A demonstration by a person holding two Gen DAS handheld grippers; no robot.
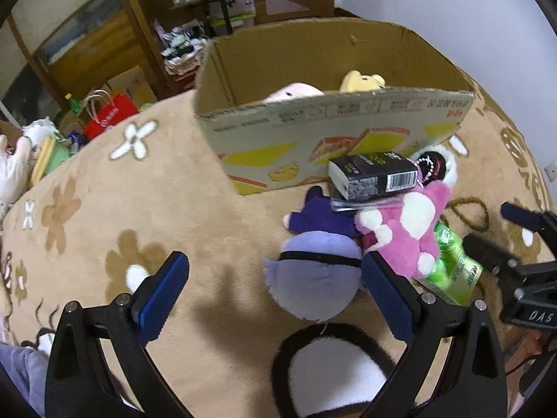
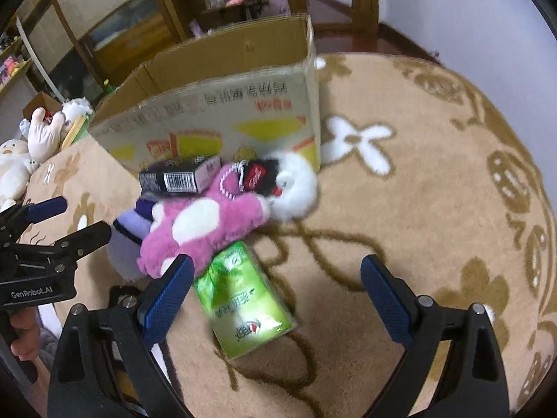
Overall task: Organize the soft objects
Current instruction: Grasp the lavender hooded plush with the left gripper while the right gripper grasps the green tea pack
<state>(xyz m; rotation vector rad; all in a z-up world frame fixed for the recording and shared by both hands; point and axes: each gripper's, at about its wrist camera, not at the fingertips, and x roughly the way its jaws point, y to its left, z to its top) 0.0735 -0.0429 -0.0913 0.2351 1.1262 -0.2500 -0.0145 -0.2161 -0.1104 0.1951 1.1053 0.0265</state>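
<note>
An open cardboard box [image 1: 348,129] stands on the tan carpet, with a pale pink plush [image 1: 292,92] and a yellow plush [image 1: 362,80] inside. In front of it lie a purple plush [image 1: 313,282], a pink-and-white plush [image 1: 407,233] and a white fluffy plush [image 2: 296,188] with a black charm [image 2: 259,174] on it. My left gripper [image 1: 275,289] is open, and the purple plush lies by its right finger. My right gripper [image 2: 276,292] is open above a green pack [image 2: 243,299], with the pink plush [image 2: 198,226] just past its left finger.
A black carton [image 1: 376,174] rests on the pile against the box [image 2: 216,104]. A black-and-white fluffy thing [image 1: 330,365] lies under the left gripper. Wooden shelves [image 1: 146,35], a red bag [image 1: 111,115] and more plush toys [image 2: 21,160] stand beyond the carpet's left edge.
</note>
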